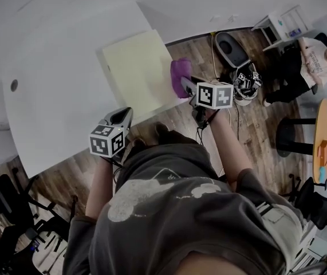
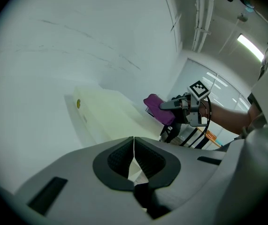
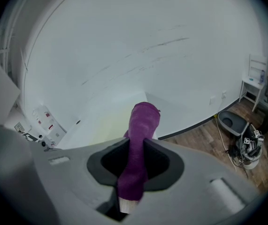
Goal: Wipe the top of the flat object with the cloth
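A pale yellow flat board (image 1: 137, 73) lies at the right end of the white table (image 1: 54, 113); it also shows in the left gripper view as the board (image 2: 110, 116). My right gripper (image 1: 184, 86) is shut on a purple cloth (image 1: 180, 70), held at the board's right edge. The cloth (image 3: 141, 139) runs between the right jaws and sticks out past them; from the left gripper view the cloth (image 2: 159, 108) hangs over the board's far corner. My left gripper (image 1: 118, 117) sits shut and holding nothing at the table's near edge, below the board.
A wooden floor lies beyond the table. A grey bin (image 1: 231, 48) and a cable pile (image 1: 246, 85) sit on the floor to the right. A seated person (image 1: 309, 65), a round wooden table (image 1: 323, 139) and office chairs (image 1: 14, 211) stand around.
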Motion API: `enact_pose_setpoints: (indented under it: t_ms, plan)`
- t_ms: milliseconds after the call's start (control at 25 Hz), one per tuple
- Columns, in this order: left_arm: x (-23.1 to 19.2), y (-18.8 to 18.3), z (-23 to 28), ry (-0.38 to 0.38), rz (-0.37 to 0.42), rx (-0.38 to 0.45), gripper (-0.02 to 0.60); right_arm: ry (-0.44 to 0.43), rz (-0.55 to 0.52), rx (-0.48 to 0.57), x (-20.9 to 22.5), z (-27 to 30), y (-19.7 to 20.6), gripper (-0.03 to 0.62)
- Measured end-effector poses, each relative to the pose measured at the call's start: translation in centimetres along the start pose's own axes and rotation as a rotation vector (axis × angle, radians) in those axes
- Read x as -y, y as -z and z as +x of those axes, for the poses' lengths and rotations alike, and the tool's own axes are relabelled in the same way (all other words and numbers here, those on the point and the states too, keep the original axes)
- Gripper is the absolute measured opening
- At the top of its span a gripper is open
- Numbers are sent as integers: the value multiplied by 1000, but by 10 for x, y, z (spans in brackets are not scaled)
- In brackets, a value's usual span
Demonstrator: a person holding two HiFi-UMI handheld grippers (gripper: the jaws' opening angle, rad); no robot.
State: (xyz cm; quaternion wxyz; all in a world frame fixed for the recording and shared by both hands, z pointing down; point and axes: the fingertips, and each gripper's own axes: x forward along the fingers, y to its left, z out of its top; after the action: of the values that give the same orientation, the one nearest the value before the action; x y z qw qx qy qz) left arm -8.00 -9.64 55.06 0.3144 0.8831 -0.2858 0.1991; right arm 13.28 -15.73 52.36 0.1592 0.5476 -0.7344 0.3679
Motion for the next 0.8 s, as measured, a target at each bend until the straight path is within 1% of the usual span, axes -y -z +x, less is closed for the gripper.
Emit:
enact_pose_setpoints:
  t_ms: [240, 360, 480, 640, 800]
  plan:
    - [-10, -23, -6, -9, 36, 51, 0, -45, -30, 31, -30, 0, -12, 75]
    - [-9, -31, -9, -24, 47, 70, 0, -66, -44, 41, -38, 1, -16, 75]
    - [-6, -36, -13, -36, 54, 91, 0, -105, -51, 51, -47, 6, -21, 75]
    - [-1, -44, -19, -86, 65, 130, 0, -167, -65, 34, -54, 9, -22, 75]
    - [11, -53, -25, -143, 44, 177, 0, -227, -100, 13, -57, 2, -22, 75]
